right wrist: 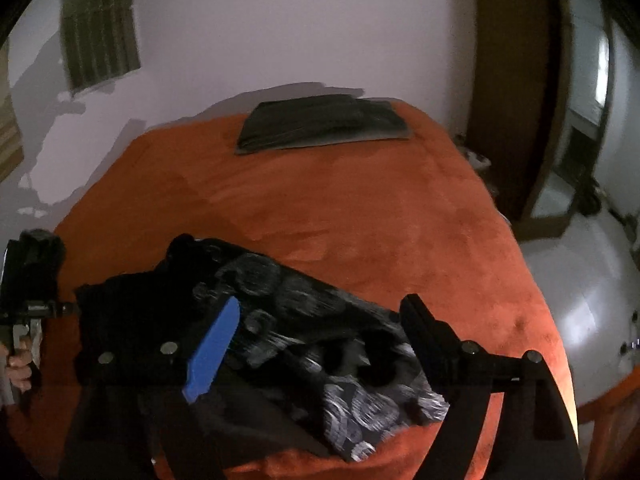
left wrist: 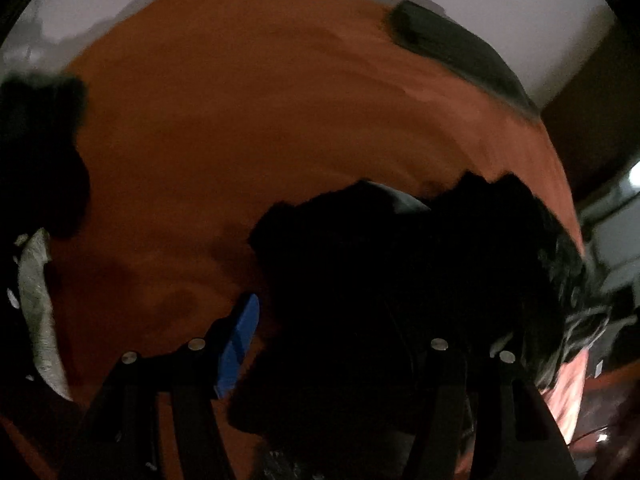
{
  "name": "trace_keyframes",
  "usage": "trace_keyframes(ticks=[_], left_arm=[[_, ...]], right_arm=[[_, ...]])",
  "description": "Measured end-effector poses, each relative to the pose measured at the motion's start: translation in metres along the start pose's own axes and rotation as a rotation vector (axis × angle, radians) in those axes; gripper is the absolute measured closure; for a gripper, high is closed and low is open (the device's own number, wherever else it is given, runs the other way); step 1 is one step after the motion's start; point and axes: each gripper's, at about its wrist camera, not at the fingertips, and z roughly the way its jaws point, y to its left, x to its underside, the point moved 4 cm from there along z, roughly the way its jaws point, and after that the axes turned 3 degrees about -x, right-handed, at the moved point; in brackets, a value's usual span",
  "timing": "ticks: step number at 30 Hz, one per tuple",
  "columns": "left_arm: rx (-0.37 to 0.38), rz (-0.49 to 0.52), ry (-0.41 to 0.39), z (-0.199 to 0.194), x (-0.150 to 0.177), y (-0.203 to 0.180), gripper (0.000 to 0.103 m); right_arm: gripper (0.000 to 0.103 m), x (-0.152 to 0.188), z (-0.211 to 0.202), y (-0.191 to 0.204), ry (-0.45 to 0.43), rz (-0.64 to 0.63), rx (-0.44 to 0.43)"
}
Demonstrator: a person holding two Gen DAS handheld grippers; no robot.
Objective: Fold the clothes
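Observation:
A black garment with a grey-white print (right wrist: 304, 332) lies bunched on the orange bedspread (right wrist: 360, 220). My right gripper (right wrist: 316, 324) hovers over it with jaws wide apart, blue pad on the left finger (right wrist: 212, 356), nothing held. In the left wrist view the same black garment (left wrist: 400, 280) fills the space between my left gripper's fingers (left wrist: 248, 332); the right finger is hidden behind the cloth. The left gripper (right wrist: 28, 300) shows at the far left of the right wrist view, held by a hand, with dark cloth at its tip.
A folded dark garment (right wrist: 320, 124) lies at the far end of the bed, also seen in the left wrist view (left wrist: 452, 48). A white wall (right wrist: 280, 20) stands behind the bed. A wooden door (right wrist: 516, 80) and pale floor are to the right.

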Motion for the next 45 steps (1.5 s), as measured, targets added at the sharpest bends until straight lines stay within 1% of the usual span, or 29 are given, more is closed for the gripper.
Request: trace_keyframes(ticks=[3, 4, 6, 8, 11, 12, 13, 14, 15, 16, 17, 20, 21, 23, 26, 27, 29, 30, 31, 32, 33, 34, 35, 36, 37, 40, 43, 44, 45], left_arm=[[0.002, -0.040, 0.017, 0.009, -0.001, 0.013, 0.040], [0.018, -0.038, 0.024, 0.011, -0.001, 0.012, 0.040], [0.051, -0.026, 0.037, 0.016, -0.001, 0.008, 0.040], [0.070, -0.003, 0.037, 0.020, 0.000, 0.003, 0.040], [0.088, 0.016, 0.022, 0.027, 0.000, 0.000, 0.040], [0.079, 0.010, 0.004, 0.028, 0.001, 0.002, 0.040], [0.064, 0.001, -0.018, 0.029, 0.002, 0.006, 0.041], [0.054, -0.005, -0.045, 0.027, 0.003, 0.008, 0.046], [0.046, -0.010, -0.073, 0.025, 0.004, 0.009, 0.071], [0.040, -0.003, -0.090, 0.022, 0.006, 0.009, 0.086], [0.036, 0.010, -0.101, 0.018, 0.007, 0.009, 0.086], [0.038, 0.028, -0.121, 0.013, 0.008, 0.011, 0.090], [0.043, 0.026, -0.123, 0.010, 0.007, 0.013, 0.091], [0.047, 0.019, -0.121, 0.009, 0.008, 0.014, 0.091], [0.037, 0.023, -0.120, 0.010, 0.010, 0.008, 0.091], [0.033, 0.025, -0.119, 0.010, 0.010, 0.007, 0.091], [0.039, 0.019, -0.111, 0.013, 0.008, 0.001, 0.090], [0.050, 0.010, -0.102, 0.014, 0.006, 0.001, 0.088], [0.066, -0.001, -0.089, 0.014, 0.004, 0.002, 0.080], [0.084, -0.017, -0.073, 0.015, 0.003, 0.005, 0.073], [0.103, -0.036, -0.055, 0.016, 0.003, 0.009, 0.056], [0.115, -0.058, -0.049, 0.015, 0.002, 0.014, 0.043], [0.122, -0.084, -0.049, 0.014, 0.002, 0.020, 0.039], [0.125, -0.100, -0.053, 0.013, 0.001, 0.025, 0.036], [0.131, -0.106, -0.055, 0.012, 0.001, 0.028, 0.034], [0.155, -0.109, -0.048, 0.012, 0.001, 0.033, 0.033], [0.182, -0.075, -0.058, 0.014, 0.003, 0.032, 0.033], [0.190, -0.052, -0.057, 0.016, 0.005, 0.030, 0.034], [0.198, -0.032, -0.058, 0.016, 0.007, 0.028, 0.053]], right_arm=[[0.020, -0.019, 0.041, 0.030, 0.075, -0.097, -0.017], [0.020, -0.023, 0.057, 0.040, 0.121, -0.096, -0.048], [0.020, -0.026, 0.090, 0.059, 0.220, -0.067, -0.117], [0.020, -0.022, 0.112, 0.075, 0.296, -0.020, -0.170], [0.020, -0.009, 0.139, 0.107, 0.385, 0.017, -0.274], [0.020, -0.004, 0.148, 0.116, 0.412, 0.031, -0.317], [0.020, 0.001, 0.154, 0.120, 0.415, 0.039, -0.309], [0.029, 0.005, 0.159, 0.124, 0.416, 0.047, -0.294], [0.072, 0.007, 0.161, 0.125, 0.392, 0.025, -0.249], [0.099, 0.005, 0.159, 0.125, 0.376, -0.019, -0.191], [0.100, 0.003, 0.157, 0.124, 0.360, -0.065, -0.131], [0.102, -0.017, 0.129, 0.094, 0.218, -0.044, -0.040], [0.102, -0.023, 0.122, 0.078, 0.191, -0.013, -0.022], [0.102, -0.036, 0.105, 0.038, 0.148, 0.070, 0.037], [0.101, -0.053, 0.092, -0.014, 0.143, 0.132, 0.136], [0.101, -0.056, 0.091, -0.027, 0.167, 0.169, 0.127], [0.099, -0.060, 0.091, -0.037, 0.219, 0.256, 0.026], [0.091, -0.062, 0.094, -0.034, 0.237, 0.266, -0.015], [0.082, -0.064, 0.097, -0.023, 0.257, 0.267, -0.070], [0.056, -0.066, 0.100, -0.012, 0.278, 0.266, -0.127], [0.030, -0.067, 0.104, 0.004, 0.285, 0.255, -0.179], [0.022, -0.069, 0.109, 0.021, 0.290, 0.242, -0.230], [0.019, -0.069, 0.119, 0.041, 0.310, 0.206, -0.269], [0.019, -0.070, 0.130, 0.061, 0.333, 0.167, -0.307], [0.019, -0.070, 0.140, 0.075, 0.354, 0.128, -0.312], [0.019, -0.070, 0.180, 0.111, 0.431, 0.004, -0.260], [0.019, -0.055, 0.222, 0.136, 0.531, -0.088, -0.220], [0.027, -0.049, 0.229, 0.137, 0.557, -0.111, -0.200], [0.074, -0.043, 0.236, 0.137, 0.581, -0.130, -0.180]])
